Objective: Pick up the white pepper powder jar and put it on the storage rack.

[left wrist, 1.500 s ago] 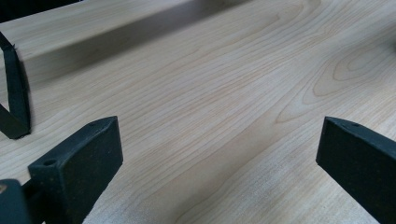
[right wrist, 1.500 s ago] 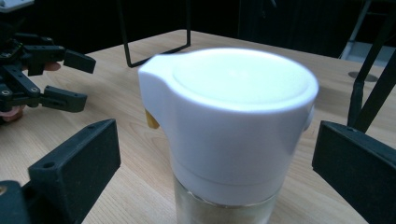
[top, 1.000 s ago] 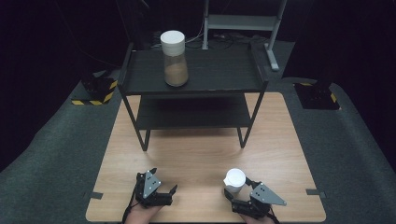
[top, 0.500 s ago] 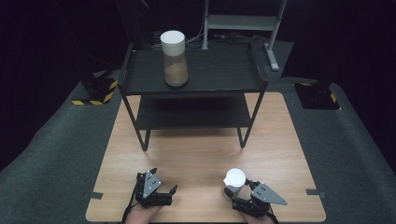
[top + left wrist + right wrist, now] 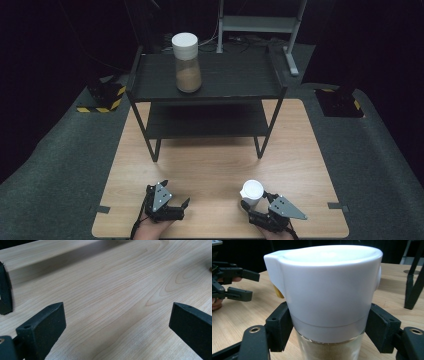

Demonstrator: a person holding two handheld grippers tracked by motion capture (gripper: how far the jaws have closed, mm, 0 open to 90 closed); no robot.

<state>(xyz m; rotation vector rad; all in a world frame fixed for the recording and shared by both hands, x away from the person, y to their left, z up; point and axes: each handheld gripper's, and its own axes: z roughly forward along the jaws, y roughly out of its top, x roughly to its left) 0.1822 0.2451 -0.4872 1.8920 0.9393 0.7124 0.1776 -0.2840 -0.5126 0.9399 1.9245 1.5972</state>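
Two glass jars with white lids are what you have to work with, and neither carries any label or writing you can read. One jar point(image 5: 187, 62) stands upright on the top shelf of the black two-tier rack point(image 5: 270, 80), toward the shelf's 9 o'clock side, and holds a tan powder filling about its lower half. The other jar point(image 5: 251, 193) stands upright on the wooden table point(image 5: 215, 160) near your edge, at about 5 o'clock from the table's centre, well apart from the rack.

Your right gripper point(image 5: 256, 205) has its two black jaws pressed against that near jar, one on each side, just under the white lid point(image 5: 324, 285). Seen from the right gripper view, the glass below the lid shows the same sandy brown powder point(image 5: 329, 350) packed right up to the lid's lower rim. A small yellow piece peeks out beside the lid's spout, too hidden to make out.

Your left gripper point(image 5: 175, 207) sits at about 7 o'clock on the table, its jaws spread wide with bare wood between them and gripping nothing; the left gripper view shows the same broad gap over the wood grain. One rack, two jars, two grippers: that is the full count on the table.
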